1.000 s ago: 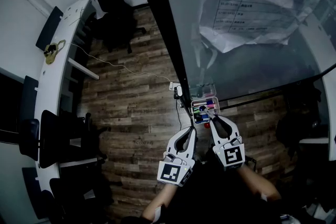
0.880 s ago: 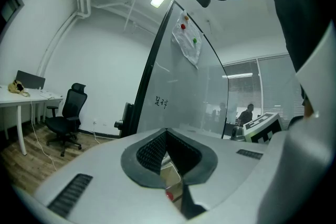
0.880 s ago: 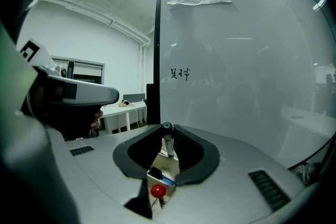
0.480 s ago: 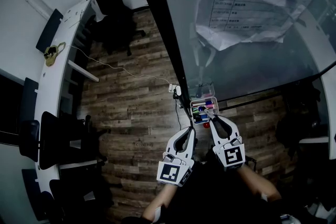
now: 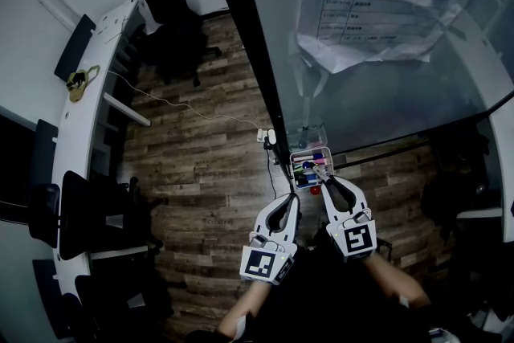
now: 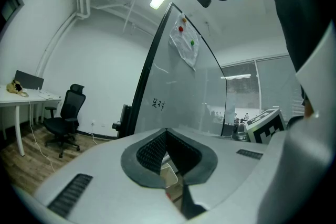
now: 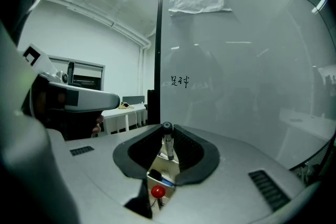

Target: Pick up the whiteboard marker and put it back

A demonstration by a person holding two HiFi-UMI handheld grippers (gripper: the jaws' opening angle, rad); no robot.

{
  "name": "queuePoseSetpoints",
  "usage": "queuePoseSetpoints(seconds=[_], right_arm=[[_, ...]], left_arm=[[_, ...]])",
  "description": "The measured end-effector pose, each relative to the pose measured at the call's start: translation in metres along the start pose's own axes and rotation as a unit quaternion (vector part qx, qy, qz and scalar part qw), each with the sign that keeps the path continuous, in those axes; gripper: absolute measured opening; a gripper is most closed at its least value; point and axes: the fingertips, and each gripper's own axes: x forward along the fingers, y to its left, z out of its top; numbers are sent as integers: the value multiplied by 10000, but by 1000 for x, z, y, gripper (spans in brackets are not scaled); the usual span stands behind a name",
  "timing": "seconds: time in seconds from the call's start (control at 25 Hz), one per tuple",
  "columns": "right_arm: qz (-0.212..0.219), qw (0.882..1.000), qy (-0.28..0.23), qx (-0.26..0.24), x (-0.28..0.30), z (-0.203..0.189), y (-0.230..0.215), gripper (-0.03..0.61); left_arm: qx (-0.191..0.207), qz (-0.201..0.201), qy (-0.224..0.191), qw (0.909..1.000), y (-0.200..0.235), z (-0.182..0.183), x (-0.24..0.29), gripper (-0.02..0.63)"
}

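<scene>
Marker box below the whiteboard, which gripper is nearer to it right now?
Right. The right gripper is at the marker box, jaws closed on a marker over it. The left gripper sits back, below and left of the box in the head view.

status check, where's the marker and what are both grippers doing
Right gripper shut on the marker, upright, just above the tray. Left gripper shut, empty, alongside. Nothing seen in the way.

left gripper: white shell, black ribbed pads
right gripper: white shell, black pads
marker cubes: black-and-white square patterns
</scene>
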Motion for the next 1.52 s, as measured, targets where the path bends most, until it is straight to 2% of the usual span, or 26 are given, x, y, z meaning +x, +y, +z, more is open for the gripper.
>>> queuePoseSetpoints(seconds=[1.52], right_arm=[[-191, 9997, -158, -67, -47, 3, 17, 78]], left_arm=[[-78, -183, -57, 9998, -21, -7, -33, 8]])
